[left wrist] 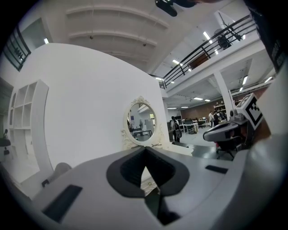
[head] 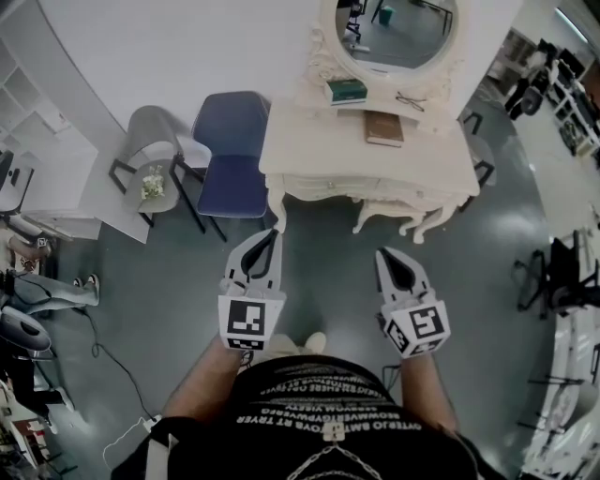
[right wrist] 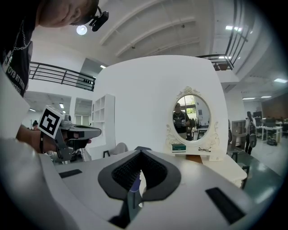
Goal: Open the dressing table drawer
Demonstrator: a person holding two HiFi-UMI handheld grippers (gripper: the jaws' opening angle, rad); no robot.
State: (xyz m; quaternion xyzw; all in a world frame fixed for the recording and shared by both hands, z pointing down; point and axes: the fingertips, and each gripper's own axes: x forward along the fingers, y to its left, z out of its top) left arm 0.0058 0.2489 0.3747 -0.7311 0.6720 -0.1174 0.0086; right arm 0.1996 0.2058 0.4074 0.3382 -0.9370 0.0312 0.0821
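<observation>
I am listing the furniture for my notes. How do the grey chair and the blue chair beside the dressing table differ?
The grey chair is pale grey, the blue chair dark blue. The grey chair carries a small bundle on its seat; the blue chair's seat is bare. The blue chair stands next to the dressing table; the grey chair is farther from it. Both have thin dark legs.

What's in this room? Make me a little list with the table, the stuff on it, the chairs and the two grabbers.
Table: cream dressing table with an oval mirror
On it: green box, brown book, glasses
Drawer: looks shut
Chairs: blue chair and grey chair, left of the table
Left gripper: shut, empty, short of the table
Right gripper: shut, empty, short of the table
</observation>
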